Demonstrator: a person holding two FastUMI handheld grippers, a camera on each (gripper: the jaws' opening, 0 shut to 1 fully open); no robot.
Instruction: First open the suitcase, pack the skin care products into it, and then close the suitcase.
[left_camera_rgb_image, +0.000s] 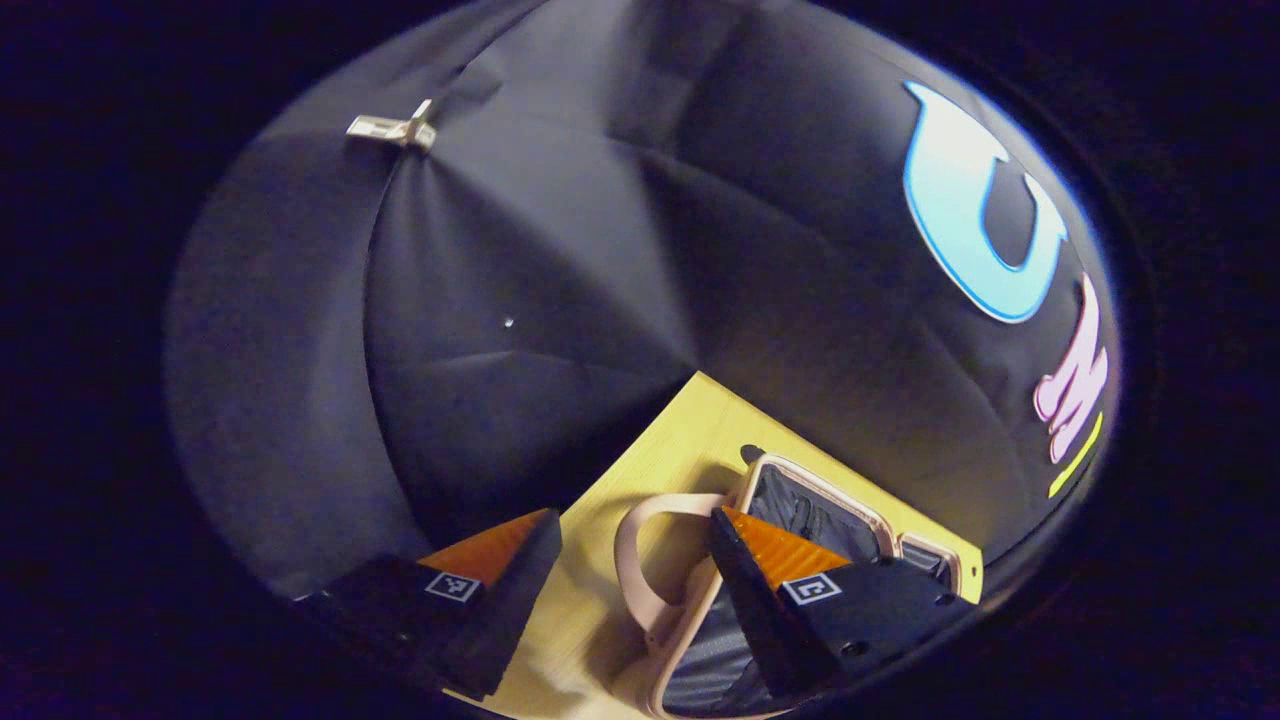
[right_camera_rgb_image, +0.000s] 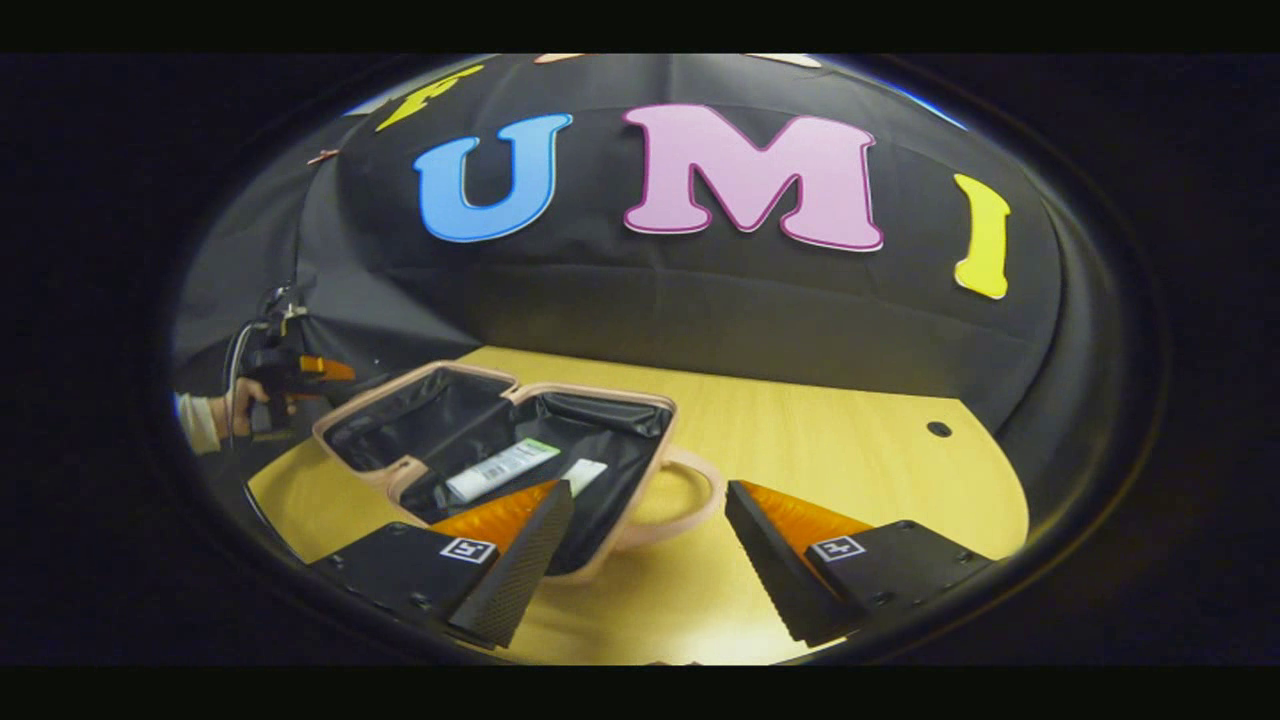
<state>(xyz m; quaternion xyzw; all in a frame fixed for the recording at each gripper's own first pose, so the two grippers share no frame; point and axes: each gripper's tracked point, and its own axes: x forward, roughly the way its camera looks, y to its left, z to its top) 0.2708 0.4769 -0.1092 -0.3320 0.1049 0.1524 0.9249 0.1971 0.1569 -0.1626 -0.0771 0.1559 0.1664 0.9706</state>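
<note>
The pink suitcase lies open flat on the wooden table, its dark lining showing. A white tube and a second pale tube lie in its nearer half. The looped pink handle points toward my right gripper, which stands open just in front of the case with nothing between its fingers. My left gripper is held by a hand off the case's far left. In the left gripper view, my left gripper is open above the handle and the suitcase.
A small round hole sits in the tabletop to the right of the case. The black cloth wall closes off the back and sides. A pale clip holds the cloth high up. Bare wood extends to the right of the suitcase.
</note>
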